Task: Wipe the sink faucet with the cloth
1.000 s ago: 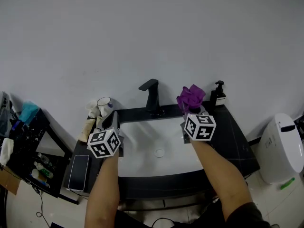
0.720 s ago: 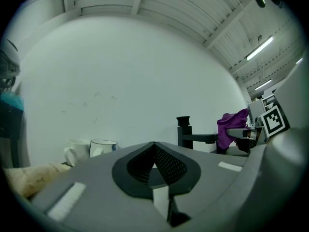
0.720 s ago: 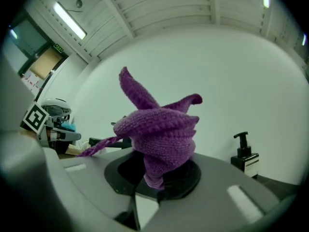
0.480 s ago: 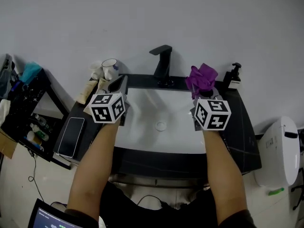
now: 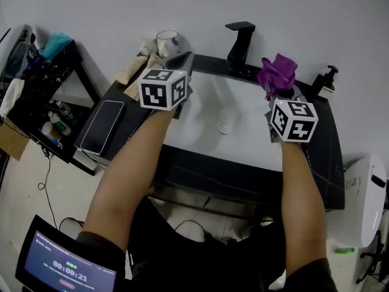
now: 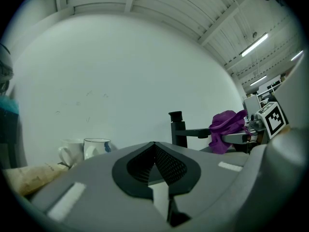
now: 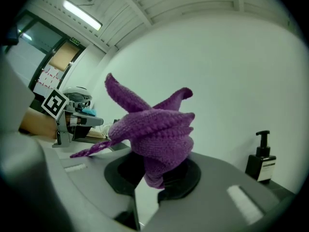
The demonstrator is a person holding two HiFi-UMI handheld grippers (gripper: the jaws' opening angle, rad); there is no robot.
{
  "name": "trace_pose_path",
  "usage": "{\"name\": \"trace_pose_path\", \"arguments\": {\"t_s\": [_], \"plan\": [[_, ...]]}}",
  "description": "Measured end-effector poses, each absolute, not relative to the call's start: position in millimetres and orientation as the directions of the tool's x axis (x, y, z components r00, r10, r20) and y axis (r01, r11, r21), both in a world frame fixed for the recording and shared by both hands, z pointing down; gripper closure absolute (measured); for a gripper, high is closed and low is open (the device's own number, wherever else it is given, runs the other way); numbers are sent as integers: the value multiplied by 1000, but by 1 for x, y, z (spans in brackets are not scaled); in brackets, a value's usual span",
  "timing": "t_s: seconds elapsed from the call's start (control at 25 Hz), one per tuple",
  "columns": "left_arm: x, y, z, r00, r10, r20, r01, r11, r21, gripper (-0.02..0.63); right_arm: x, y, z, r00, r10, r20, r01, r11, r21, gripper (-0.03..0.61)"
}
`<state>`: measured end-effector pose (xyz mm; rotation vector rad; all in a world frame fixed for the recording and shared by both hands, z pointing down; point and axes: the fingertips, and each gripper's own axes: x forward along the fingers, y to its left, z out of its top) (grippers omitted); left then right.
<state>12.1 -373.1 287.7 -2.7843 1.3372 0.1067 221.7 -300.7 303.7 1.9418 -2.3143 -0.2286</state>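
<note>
At upper right, right gripper (image 5: pixel 283 93) pinches the cloth (image 5: pixel 277 73) — press it frame-left onto the faucet (image 5: pixel 239 44); left gripper (image 5: pixel 182 61) pressed together

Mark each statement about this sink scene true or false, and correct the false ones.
1. The right gripper is shut on the purple cloth. True.
2. The cloth touches the faucet. False: it is held clear, beside the faucet.
3. The left gripper holds the mug. False: it is shut on nothing; the mug stands on the counter.
4. A phone lies left of the sink. True.
</note>
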Motion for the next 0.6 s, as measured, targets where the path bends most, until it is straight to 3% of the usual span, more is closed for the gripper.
{"name": "trace_pose_path", "arguments": {"t_s": [0.6], "plan": [[12,-373,290,623,-778,-85,-781,-624,-12,597,223,-302,304,-157,-987,-21,-968,150,200,522]]}}
